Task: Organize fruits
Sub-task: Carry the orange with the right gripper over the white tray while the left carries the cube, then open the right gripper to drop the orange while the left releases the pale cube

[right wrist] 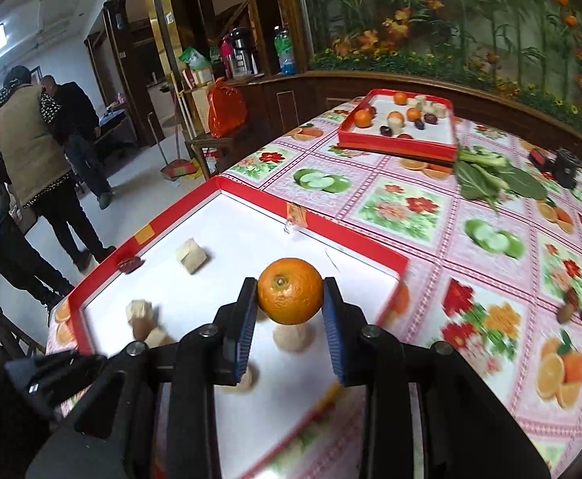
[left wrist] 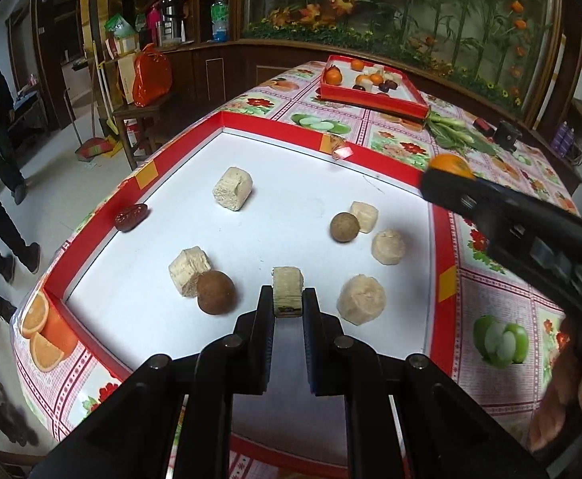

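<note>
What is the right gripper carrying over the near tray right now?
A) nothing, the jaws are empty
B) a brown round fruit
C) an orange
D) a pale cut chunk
C: in the right wrist view the right gripper is closed on an orange, its blue pads pressed to both sides, above the near tray.

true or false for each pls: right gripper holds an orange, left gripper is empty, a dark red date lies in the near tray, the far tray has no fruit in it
1. The right gripper holds an orange: true.
2. The left gripper is empty: false, its fingers clamp a pale cut chunk.
3. A dark red date lies in the near tray: true, by the tray's left wall.
4. The far tray has no fruit in it: false, it holds several oranges and darker pieces.
</note>
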